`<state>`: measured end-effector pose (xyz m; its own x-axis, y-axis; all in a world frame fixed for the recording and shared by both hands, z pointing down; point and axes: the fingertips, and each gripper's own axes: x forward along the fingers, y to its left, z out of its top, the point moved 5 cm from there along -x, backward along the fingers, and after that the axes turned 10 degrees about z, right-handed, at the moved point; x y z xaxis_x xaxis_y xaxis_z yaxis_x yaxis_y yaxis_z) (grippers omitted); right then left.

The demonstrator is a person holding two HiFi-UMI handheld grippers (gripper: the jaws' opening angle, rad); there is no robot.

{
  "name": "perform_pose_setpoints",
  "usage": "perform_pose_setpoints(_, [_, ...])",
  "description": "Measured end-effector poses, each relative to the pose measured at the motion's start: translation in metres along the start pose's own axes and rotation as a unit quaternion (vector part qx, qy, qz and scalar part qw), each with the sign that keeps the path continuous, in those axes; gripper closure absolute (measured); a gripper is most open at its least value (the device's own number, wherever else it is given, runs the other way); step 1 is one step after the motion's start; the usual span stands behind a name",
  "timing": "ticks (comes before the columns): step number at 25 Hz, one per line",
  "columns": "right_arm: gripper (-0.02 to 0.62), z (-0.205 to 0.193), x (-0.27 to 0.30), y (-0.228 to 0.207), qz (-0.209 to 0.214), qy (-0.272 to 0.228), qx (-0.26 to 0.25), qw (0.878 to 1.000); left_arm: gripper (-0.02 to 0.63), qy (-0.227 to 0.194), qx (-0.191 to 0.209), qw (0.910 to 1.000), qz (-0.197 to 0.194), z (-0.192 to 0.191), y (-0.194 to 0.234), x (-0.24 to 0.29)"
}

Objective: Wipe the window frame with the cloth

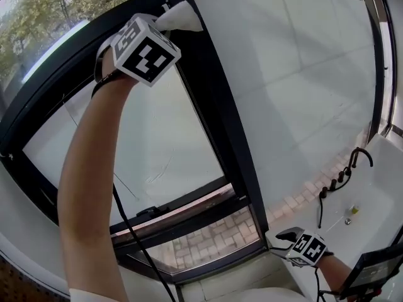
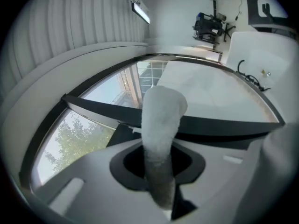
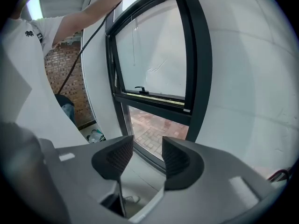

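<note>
White cloth [image 1: 181, 16] sticks out of the left gripper [image 1: 162, 27], whose 2 jaws are pinched tight on it. In the left gripper view the cloth [image 2: 161, 120] rises from between the jaws as a rolled wad, its rounded end crossing a dark bar of the window frame [image 2: 112, 108]. In the head view the person's left arm [image 1: 88, 187] reaches high, and the cloth's free end lies against the top of the black window frame [image 1: 214, 106], on its upright bar near the upper corner.

The right gripper [image 1: 282, 238] hangs low, near the frame's lower right corner and apart from it. Its 2 jaws are spread with nothing between them; through the gap the right gripper view shows the lower pane and the brick paving [image 3: 154, 129] outside.

A black handle [image 1: 148, 211] sits on the bottom rail of the upper sash. A black cable [image 1: 135, 238] runs down from the left gripper in front of the glass. To the right of the frame stands a plain white wall [image 1: 302, 74].
</note>
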<state>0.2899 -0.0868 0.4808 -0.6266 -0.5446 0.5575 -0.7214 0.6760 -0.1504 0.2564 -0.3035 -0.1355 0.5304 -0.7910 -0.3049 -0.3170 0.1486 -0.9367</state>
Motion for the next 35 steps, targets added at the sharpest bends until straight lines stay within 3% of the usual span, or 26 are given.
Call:
perform_pose_setpoints(8, [0.4,-0.015,-0.006,-0.005,-0.015,-0.009,0.013,1.0,0.509,0.023,0.049,0.9982,-0.025,0.002,-0.056,0.016])
perform_pose_setpoints(15, [0.4,-0.021,-0.009,-0.004,-0.021,-0.009,0.017,1.0,0.509,0.029,0.056,0.9957,-0.067,-0.009,-0.131,0.005])
perform_pose_setpoints(35, [0.4,-0.045,-0.011,0.013,-0.014,0.006,0.035,0.999,0.509,0.066,0.028,0.9857,-0.152,-0.048,-0.38,-0.063])
